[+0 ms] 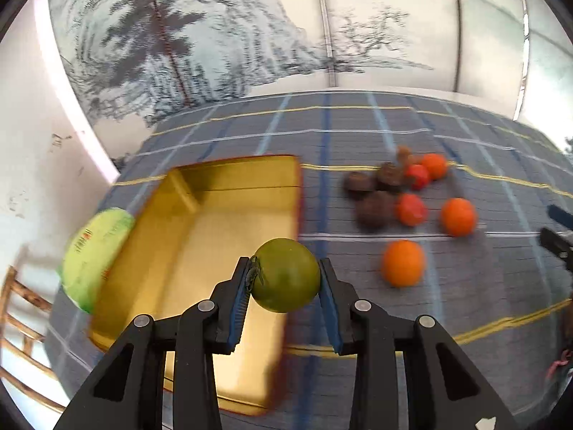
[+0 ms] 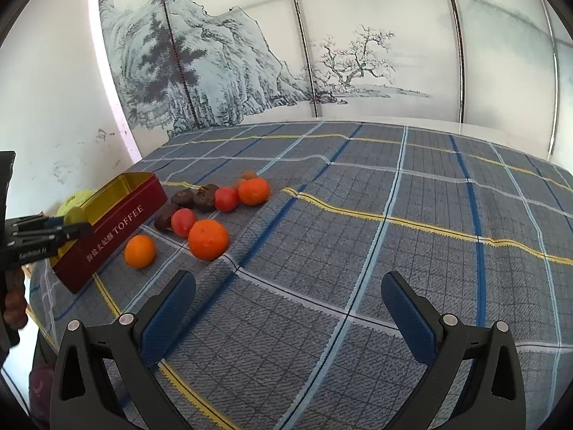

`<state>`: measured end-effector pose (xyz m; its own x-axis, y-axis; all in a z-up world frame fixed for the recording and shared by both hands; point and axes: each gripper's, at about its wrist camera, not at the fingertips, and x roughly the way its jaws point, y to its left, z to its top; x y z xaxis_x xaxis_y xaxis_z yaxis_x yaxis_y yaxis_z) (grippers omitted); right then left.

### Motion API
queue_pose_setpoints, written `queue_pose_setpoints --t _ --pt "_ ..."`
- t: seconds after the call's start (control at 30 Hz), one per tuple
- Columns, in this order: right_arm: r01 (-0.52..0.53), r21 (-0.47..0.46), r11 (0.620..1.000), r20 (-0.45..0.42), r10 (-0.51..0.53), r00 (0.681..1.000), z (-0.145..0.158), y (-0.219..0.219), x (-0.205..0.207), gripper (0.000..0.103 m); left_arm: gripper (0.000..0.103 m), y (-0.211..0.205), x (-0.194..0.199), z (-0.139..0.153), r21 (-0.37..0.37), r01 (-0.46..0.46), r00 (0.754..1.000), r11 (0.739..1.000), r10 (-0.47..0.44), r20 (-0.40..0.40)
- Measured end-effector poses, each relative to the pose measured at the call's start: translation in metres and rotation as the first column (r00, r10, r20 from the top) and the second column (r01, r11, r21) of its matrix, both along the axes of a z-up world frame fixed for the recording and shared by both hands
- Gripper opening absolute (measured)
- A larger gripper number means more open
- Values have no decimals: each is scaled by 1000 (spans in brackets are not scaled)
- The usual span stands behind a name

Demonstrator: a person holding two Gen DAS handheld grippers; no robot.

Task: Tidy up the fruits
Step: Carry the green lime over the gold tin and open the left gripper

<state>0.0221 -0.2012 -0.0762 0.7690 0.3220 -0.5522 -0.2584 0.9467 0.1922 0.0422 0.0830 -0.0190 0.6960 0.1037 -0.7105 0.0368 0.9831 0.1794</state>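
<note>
two claws are in view. the left claw (image 1: 284, 279) is clamped on a green fruit (image 1: 285, 275), both blue pads pressing its sides, and holds it lifted over the near right edge of an open tin box (image 1: 200, 243) with a gold inside and red outer walls. nothing lies in the part of the box that shows. a pale green packet (image 1: 94, 257) sits against the box's far left side, at the edge of the surface.

the right claw (image 2: 288, 308) stands wide apart with nothing between its pads, above a bare stretch of the checked cloth (image 2: 394, 193). that cloth, grey-blue with yellow, white and blue lines, is rumpled into a low ridge running past the fruit. right of the box, three oranges (image 2: 208, 239), two red fruits (image 2: 183, 222) and several dark brown ones (image 2: 206, 193) lie in a loose cluster, some touching. the cloth to the right of them is open. behind stands a panelled wall (image 2: 222, 57) with an ink landscape.
</note>
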Motion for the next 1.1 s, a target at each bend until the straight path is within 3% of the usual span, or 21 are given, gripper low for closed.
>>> queue_pose_setpoints --t 0.23,0.57,1.1 --pt "2 -6 1000 -14 -2 1000 0 1 0 103 32 45 38 -7 108 -53 998 993 56 -26" --pt "4 -4 1000 -42 -5 999 0 0 4 103 33 68 86 -16 208 -51 994 977 70 -84" --pt "5 1 1000 -67 -5 998 -3 -2 8 103 33 93 145 -38 239 -66 972 969 117 -206"
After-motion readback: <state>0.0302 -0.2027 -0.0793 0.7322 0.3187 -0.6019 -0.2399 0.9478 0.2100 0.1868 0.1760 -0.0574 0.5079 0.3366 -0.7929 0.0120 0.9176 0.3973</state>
